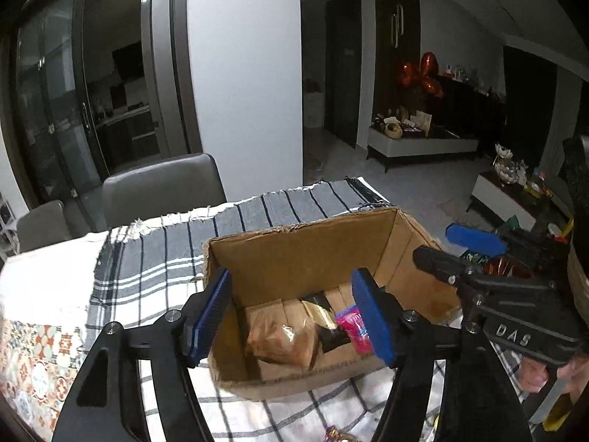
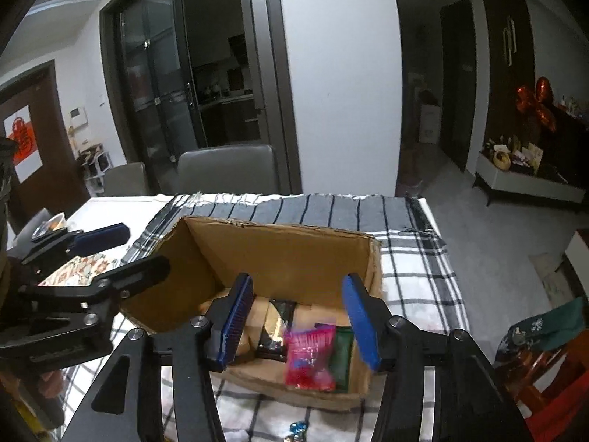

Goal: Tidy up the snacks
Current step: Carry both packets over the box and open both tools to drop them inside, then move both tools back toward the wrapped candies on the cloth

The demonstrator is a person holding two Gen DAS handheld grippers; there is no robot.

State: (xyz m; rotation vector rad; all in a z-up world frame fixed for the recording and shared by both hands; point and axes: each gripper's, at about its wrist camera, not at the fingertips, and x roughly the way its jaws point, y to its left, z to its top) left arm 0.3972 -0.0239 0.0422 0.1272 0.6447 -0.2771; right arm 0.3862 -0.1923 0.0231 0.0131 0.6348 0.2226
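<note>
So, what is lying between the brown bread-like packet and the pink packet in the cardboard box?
A black and gold wrapper lies between them, clearest in the left wrist view.

This is a home, an open dining and living area. A table under a checked cloth has grey padded chairs drawn up to it, and behind them glass sliding doors open onto a kitchen with a counter. Across the tiled floor stand a low cabinet crowded with small things, red foil balloons and dark wardrobe doors.
</note>
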